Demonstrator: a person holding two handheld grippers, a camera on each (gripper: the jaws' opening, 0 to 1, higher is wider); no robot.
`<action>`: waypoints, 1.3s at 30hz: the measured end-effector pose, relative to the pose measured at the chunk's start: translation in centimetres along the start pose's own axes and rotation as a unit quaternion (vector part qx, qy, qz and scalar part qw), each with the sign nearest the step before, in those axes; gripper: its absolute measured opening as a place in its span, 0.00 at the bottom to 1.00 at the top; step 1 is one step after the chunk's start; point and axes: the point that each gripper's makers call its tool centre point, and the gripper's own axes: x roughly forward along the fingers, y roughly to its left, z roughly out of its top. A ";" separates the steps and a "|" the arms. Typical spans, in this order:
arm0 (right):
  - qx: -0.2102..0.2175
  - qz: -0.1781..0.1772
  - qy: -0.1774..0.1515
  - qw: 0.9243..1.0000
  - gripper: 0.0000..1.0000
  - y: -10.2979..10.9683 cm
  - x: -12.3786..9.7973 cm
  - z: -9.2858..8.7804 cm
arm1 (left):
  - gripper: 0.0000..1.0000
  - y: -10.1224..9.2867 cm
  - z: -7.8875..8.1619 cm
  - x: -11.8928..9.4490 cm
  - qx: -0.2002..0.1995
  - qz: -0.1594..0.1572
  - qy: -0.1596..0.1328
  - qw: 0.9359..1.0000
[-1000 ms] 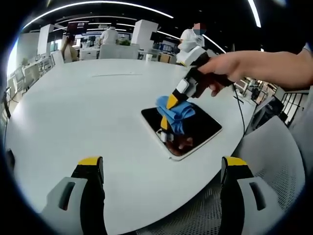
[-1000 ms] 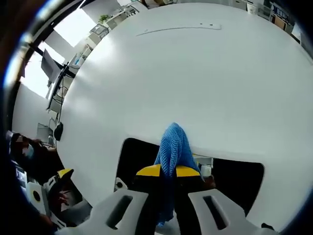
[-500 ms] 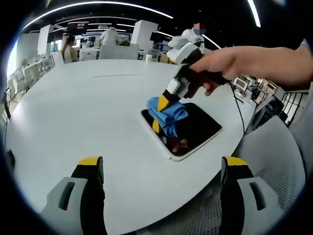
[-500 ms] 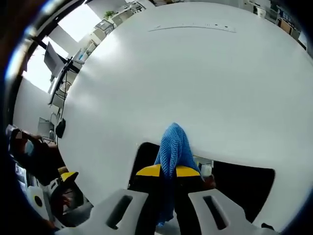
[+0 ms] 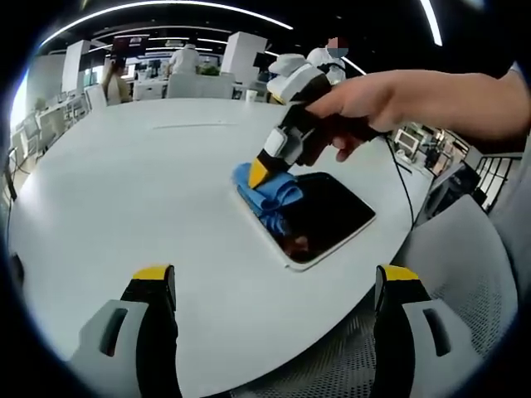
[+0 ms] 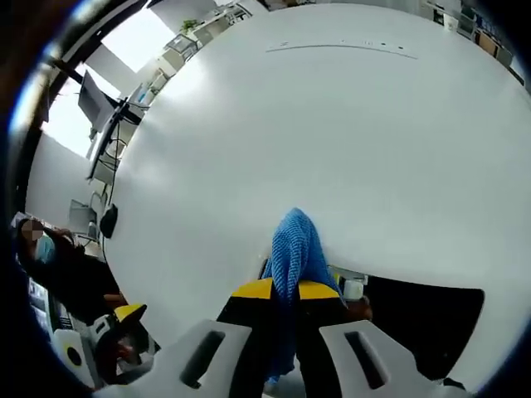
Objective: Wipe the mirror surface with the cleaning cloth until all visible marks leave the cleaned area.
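At frame centre, the right gripper clenches the blue cloth on the mirror's left corner; the left gripper hovers released at bottom.

Gripping the right hand-held gripper in a bare hand, tilting it down, jaws pinching closed on the blue cloth. Holding the left hand-held gripper low, jaws spreading wide apart.

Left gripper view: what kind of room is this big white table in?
Probably an open-plan office or lab. Behind the round white table stand rows of desks with monitors, long ceiling light strips, and people working farther back.
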 end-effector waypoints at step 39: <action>0.000 0.028 0.012 1.000 0.03 1.6 -0.7 -4.0 | 0.99 0.2 0.1 -0.2 0.006 0.011 0.000 1.000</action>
